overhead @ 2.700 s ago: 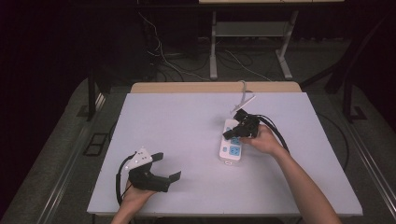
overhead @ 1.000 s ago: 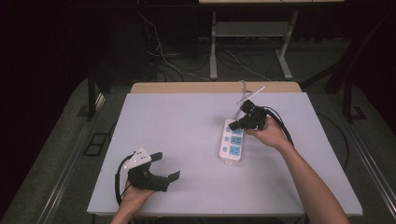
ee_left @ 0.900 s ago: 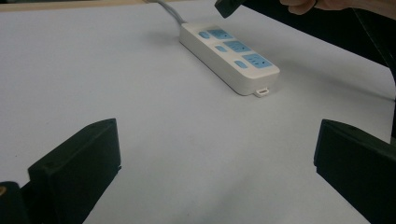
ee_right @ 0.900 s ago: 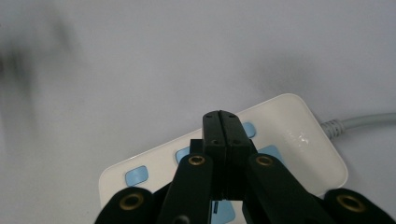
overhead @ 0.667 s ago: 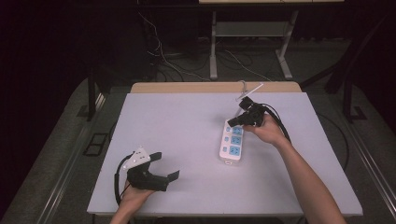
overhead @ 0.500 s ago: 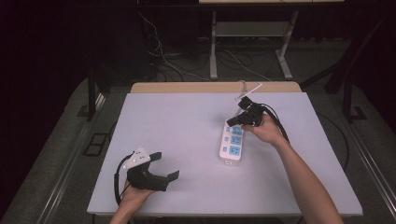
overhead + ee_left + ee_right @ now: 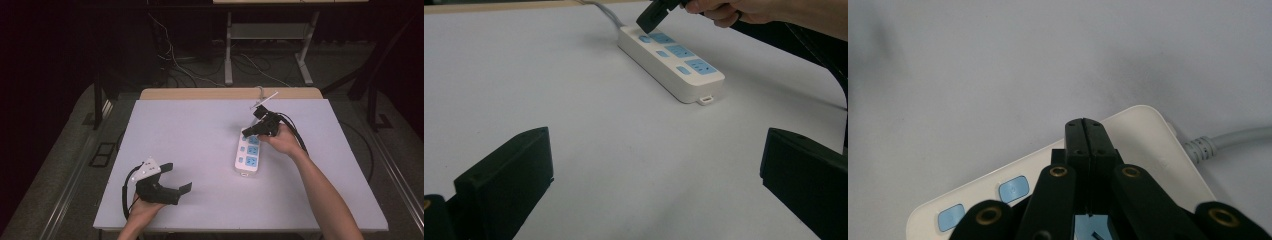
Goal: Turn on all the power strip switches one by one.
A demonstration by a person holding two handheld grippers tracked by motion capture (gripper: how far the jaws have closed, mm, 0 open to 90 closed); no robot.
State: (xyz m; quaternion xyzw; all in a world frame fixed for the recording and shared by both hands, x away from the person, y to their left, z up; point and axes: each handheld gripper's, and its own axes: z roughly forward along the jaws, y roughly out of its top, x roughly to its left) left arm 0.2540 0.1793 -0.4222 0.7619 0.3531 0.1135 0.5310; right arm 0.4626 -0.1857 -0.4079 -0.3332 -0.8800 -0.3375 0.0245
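Note:
A white power strip with blue sockets lies on the white table, right of centre. Its grey cable runs off toward the far edge. My right gripper is shut with nothing between its jaws. It points down at the strip's far end. In the left gripper view its tip sits over a round blue button on the power strip; I cannot tell whether they touch. In the right gripper view my right gripper has its joined jaws over the strip's white top. My left gripper rests open and empty near the front left, facing the strip.
A wooden strip borders the table's far edge. Beyond it are a dark floor, loose cables and metal stand legs. The right gripper's black cable loops beside the hand.
The right gripper has moved from the strip's middle to its far end and sunk a little toward it, jaws still shut. The left gripper has stayed where it was.

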